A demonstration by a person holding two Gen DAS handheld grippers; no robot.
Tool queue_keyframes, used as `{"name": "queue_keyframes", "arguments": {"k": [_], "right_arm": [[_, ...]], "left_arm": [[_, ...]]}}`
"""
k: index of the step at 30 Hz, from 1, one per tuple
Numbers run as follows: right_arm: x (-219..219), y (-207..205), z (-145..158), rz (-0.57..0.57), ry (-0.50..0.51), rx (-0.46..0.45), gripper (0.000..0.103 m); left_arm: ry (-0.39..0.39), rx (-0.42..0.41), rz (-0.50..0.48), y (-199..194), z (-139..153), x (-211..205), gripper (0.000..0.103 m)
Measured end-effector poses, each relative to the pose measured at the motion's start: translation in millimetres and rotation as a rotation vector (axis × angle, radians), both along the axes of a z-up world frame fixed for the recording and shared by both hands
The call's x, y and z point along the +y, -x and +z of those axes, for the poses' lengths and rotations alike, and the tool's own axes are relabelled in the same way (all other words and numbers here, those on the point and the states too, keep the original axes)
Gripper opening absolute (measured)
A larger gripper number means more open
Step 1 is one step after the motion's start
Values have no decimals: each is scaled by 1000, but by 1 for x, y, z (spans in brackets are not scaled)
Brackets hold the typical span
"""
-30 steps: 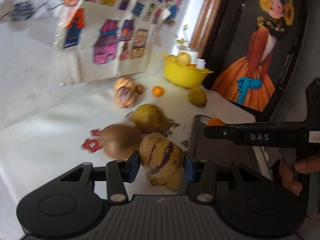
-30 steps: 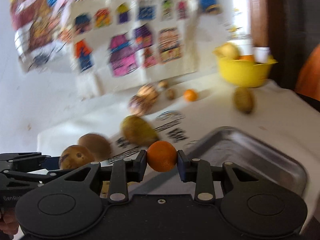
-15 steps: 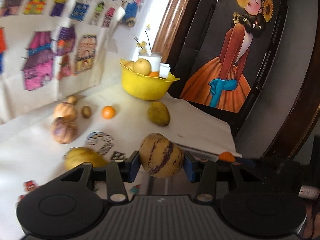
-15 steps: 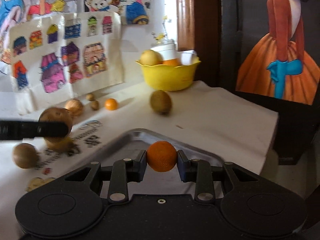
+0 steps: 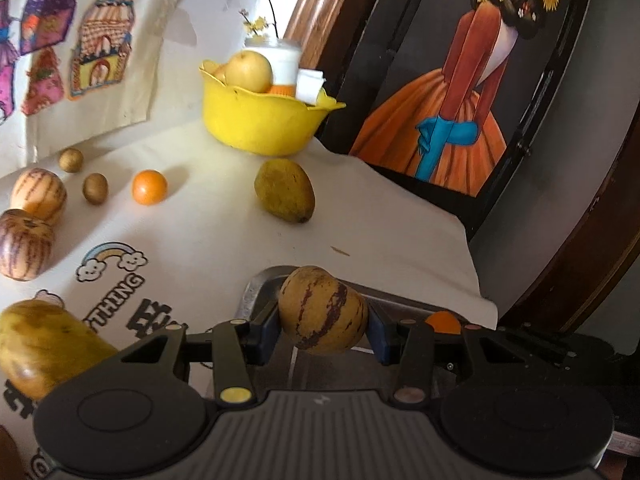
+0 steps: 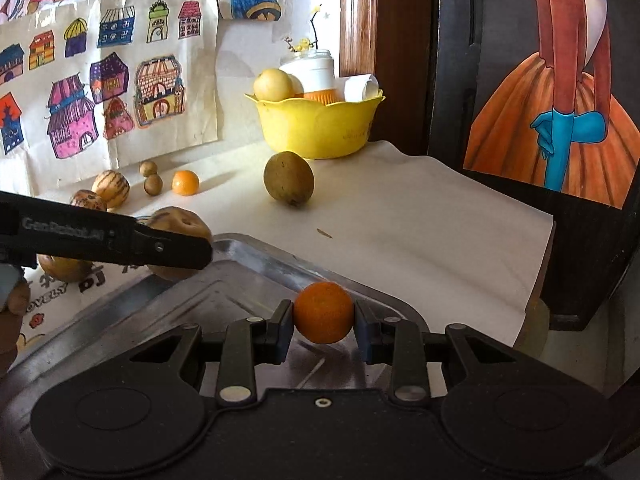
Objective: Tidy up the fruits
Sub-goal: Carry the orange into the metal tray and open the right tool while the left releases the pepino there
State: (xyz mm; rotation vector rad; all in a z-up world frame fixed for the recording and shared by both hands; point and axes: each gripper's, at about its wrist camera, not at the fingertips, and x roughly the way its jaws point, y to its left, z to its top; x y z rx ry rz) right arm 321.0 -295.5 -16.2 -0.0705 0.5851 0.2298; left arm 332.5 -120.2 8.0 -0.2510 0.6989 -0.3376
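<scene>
Two fruits are in our claws right now, both hanging over the tray (image 6: 256, 256). On the left, a bunch of loose fruit sits on the cloth (image 5: 224, 240): two striped melons (image 5: 38, 194), two little brown ones, a small orange (image 5: 149, 187), plus a mango (image 5: 285, 191) nearer the yellow bowl (image 5: 260, 124). Our left claw (image 5: 323, 330) is clamped on another striped melon (image 5: 322, 310), held over the tray's near-left corner, long axis roughly upright between the pads. Moving right, our right claw (image 6: 323, 326) is squeezed on an orange (image 6: 323, 312), sitting above the tray's far edge, more toward the middle. From the right cam the left claw pokes in from the left side. So the key bit: the tray floor lies straight below both claws, and we'd guess the right one is better placed inside the rim, while the left probably needs to go a touch further in before letting go.
</scene>
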Motion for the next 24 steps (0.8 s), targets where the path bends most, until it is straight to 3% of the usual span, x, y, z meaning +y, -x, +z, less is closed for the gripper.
{"name": "queue_keyframes", "arguments": {"k": [24], "right_arm": [[5,-3,-8,10,12,11,37]], "left_arm": [[-29,77,6,-12,-14,-3,51]]}}
